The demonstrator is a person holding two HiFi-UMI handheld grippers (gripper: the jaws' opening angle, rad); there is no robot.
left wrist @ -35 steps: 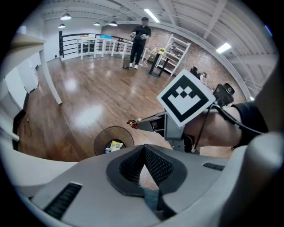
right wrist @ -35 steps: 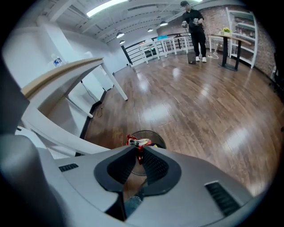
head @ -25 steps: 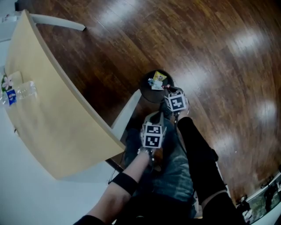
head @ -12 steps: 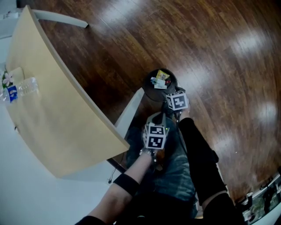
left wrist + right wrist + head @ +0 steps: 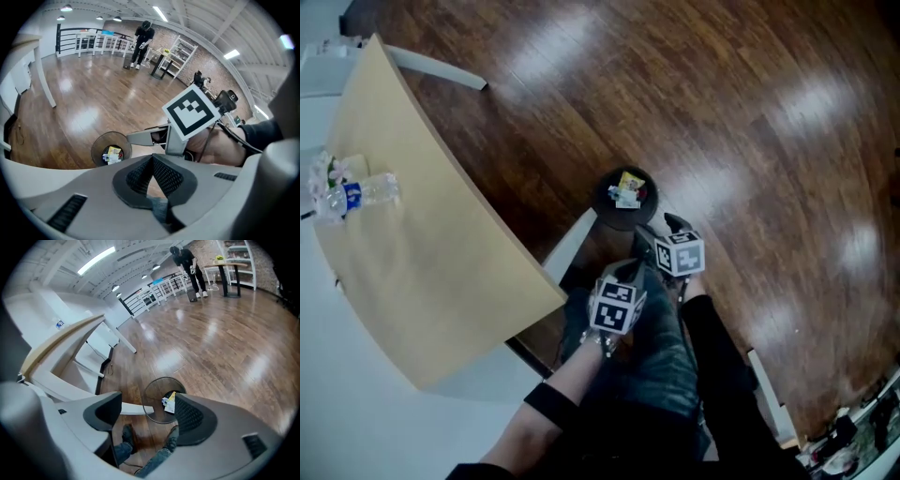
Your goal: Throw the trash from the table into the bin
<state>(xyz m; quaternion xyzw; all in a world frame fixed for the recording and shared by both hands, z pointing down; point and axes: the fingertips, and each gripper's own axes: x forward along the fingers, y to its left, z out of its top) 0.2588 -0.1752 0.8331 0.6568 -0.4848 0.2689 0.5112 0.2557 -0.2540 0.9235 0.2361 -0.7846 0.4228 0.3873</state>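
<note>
gaping wide over the round dark mesh bin [image 5: 607,212], the right gripper [image 5: 150,412] has just been opening its grey jaws; nothing sits between the ribbed pads. crumpled yellow-and-white trash [image 5: 628,190] lies inside the bin. the left gripper [image 5: 151,160] is pinched closed, empty. a clear plastic bottle [image 5: 373,191] lies on the pale wooden table [image 5: 422,262].
</note>
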